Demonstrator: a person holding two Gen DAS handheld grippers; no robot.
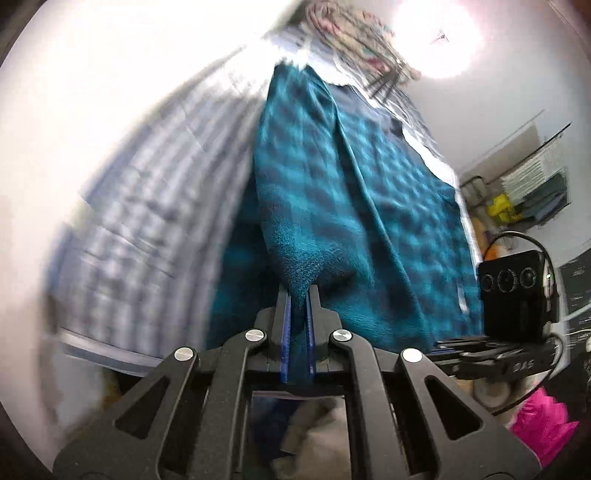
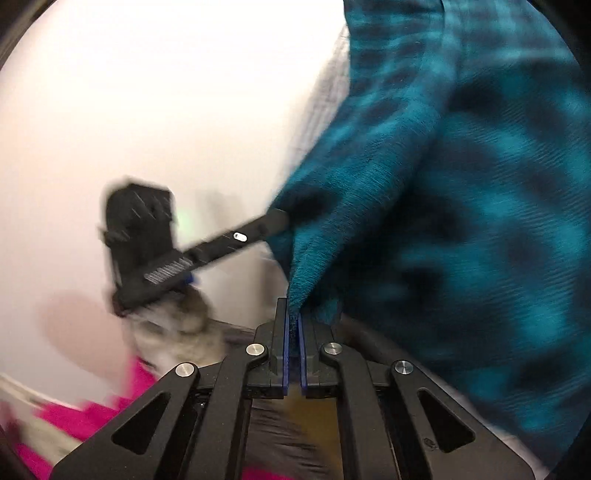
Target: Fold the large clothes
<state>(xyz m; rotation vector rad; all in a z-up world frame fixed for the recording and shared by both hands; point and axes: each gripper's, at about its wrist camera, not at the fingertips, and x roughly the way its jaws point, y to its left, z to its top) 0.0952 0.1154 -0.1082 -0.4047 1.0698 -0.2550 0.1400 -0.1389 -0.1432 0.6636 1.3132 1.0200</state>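
A large teal and dark checked fleece garment [image 1: 347, 192] hangs lifted in the air. My left gripper [image 1: 299, 291] is shut on one pinched edge of it. My right gripper [image 2: 293, 317] is shut on another edge of the same garment [image 2: 461, 206], which fills the right of that view. The right gripper's body shows at the right of the left wrist view [image 1: 513, 295]. The left gripper shows in the right wrist view [image 2: 207, 251], its fingers buried in the teal cloth. Both views are blurred.
A blue and white checked sheet [image 1: 147, 229] lies behind the garment at the left. Pink cloth [image 1: 539, 424] [image 2: 85, 417] and a grey-beige garment [image 2: 177, 332] lie below. Shelves with clutter [image 1: 524, 192] stand at the right. A bright ceiling light [image 1: 436, 33] glares above.
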